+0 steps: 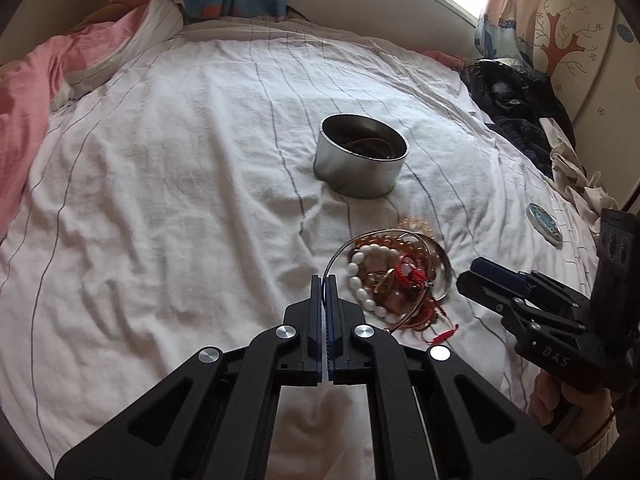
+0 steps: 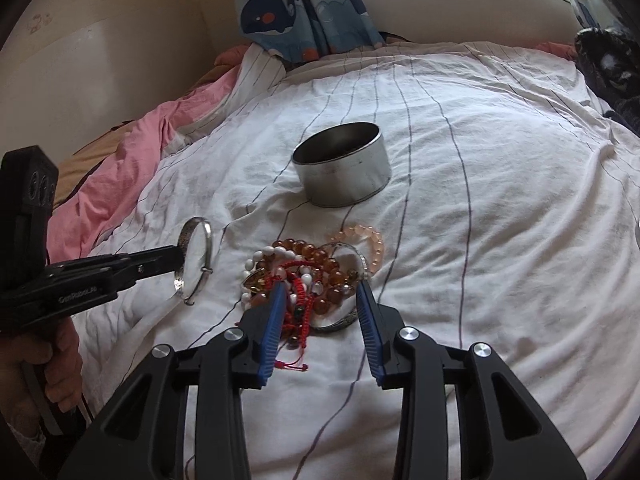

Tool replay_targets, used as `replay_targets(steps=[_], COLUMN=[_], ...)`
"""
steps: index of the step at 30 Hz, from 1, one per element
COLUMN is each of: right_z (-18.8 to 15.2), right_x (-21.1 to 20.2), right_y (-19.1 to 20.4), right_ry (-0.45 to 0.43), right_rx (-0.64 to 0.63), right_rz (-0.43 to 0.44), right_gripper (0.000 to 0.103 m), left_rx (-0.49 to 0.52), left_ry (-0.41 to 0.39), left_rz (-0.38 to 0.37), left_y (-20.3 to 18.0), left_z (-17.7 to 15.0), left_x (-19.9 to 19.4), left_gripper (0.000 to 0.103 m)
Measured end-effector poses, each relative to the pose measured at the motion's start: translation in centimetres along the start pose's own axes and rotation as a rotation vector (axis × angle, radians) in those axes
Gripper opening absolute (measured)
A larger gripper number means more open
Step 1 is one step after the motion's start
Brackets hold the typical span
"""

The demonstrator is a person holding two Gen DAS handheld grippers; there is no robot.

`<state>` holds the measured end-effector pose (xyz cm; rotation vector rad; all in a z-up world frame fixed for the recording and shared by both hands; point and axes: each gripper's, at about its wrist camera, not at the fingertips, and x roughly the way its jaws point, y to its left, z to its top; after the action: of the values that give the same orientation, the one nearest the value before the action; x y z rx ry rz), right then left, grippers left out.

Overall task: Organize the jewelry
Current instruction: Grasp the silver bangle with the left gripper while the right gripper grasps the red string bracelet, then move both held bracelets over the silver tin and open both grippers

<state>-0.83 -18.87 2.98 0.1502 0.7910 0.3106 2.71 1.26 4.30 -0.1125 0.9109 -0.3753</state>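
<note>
A pile of bracelets point(image 2: 308, 276) lies on the white striped bedsheet: amber beads, white beads, red cords, a pink bead bracelet point(image 2: 370, 242) and a silver bangle. It also shows in the left wrist view point(image 1: 396, 272). A round metal tin point(image 2: 342, 164) stands open beyond it, with some jewelry inside point(image 1: 362, 154). My left gripper point(image 1: 324, 280) is shut on a thin silver bangle point(image 2: 196, 260), held up just left of the pile. My right gripper point(image 2: 322, 292) is open, with its fingers on either side of the pile's near part.
The tin's lid point(image 1: 544, 224) lies on the sheet to the right. A pink quilt point(image 2: 120, 168) is bunched along the left edge of the bed. Dark clothes point(image 1: 516, 108) lie at the far right. A whale-print curtain point(image 2: 300, 8) hangs at the back.
</note>
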Motion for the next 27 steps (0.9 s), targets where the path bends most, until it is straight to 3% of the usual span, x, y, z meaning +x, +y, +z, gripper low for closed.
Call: replay_targets(steps=[6,15,27], right_z=[0.1,0.6,1.9], right_x=[2.1,3.2,-2.4], right_y=[2.2,2.1,-0.5], right_ry=[0.03,0.049,-0.145], right_rx=[-0.075,-0.072,0.064], right_rz=[0.024,0.028,0.143], right_gripper=[0.034,0.004,0.004], left_rx=[-0.025,-0.024,0.002], left_ry=[0.023,0.024,-0.014], left_rz=[0.007,-0.006,0.003], left_y=[1.0,1.1,-0.1], left_z=[-0.8,-1.0,-0.1], left_x=[1.4,1.7,0.1], left_gripper=[0.002,0.002,0.002])
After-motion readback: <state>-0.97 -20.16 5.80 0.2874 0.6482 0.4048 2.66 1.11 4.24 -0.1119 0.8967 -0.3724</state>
